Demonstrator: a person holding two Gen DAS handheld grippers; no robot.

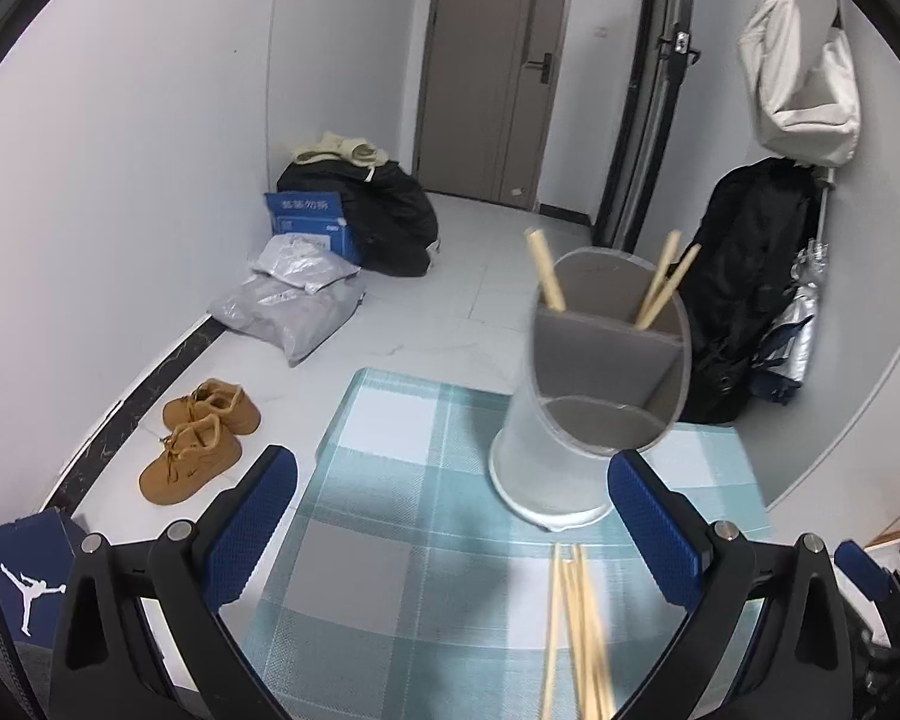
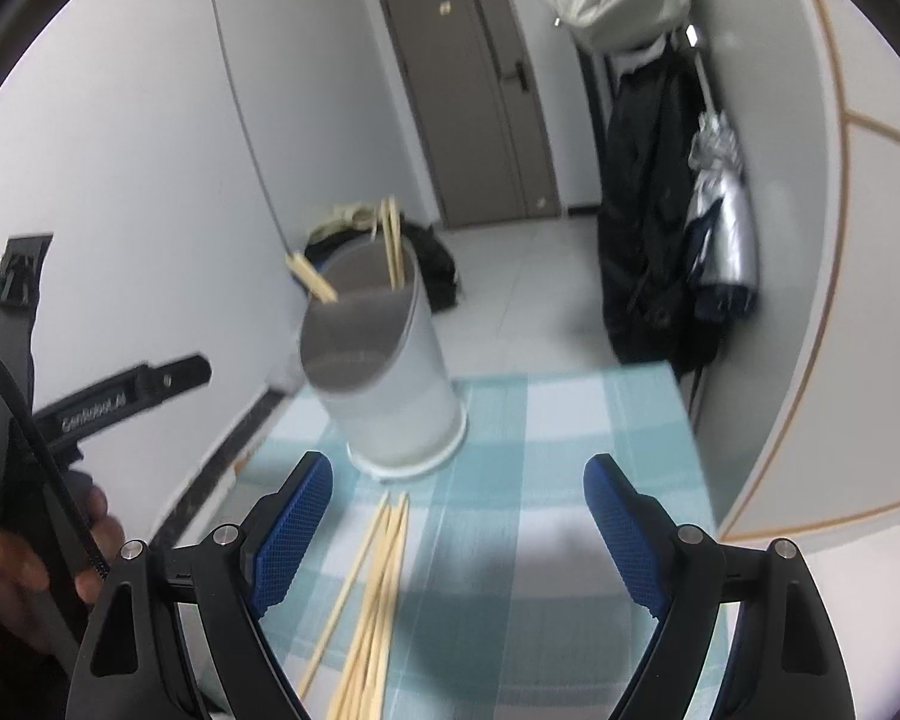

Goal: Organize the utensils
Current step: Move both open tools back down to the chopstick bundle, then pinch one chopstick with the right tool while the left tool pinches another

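Observation:
A white cylindrical utensil holder (image 1: 546, 456) with grey dividers stands on the checked blue tablecloth (image 1: 390, 480). Wooden chopsticks stick up from its far compartments (image 1: 666, 285). Several loose chopsticks (image 1: 573, 630) lie on the cloth in front of it. My left gripper (image 1: 453, 516) is open and empty above the cloth, the holder near its right finger. In the right wrist view the holder (image 2: 390, 396) stands ahead and the loose chopsticks (image 2: 372, 594) lie by the left finger. My right gripper (image 2: 456, 522) is open and empty. The left gripper's body (image 2: 60, 420) shows at the left.
The table's far edge (image 1: 426, 384) drops to a tiled floor with brown shoes (image 1: 201, 438), bags and a blue box (image 1: 312, 222). A dark coat (image 2: 648, 228) and umbrella (image 2: 720, 204) hang by the wall at the right. A door (image 1: 498, 60) is at the back.

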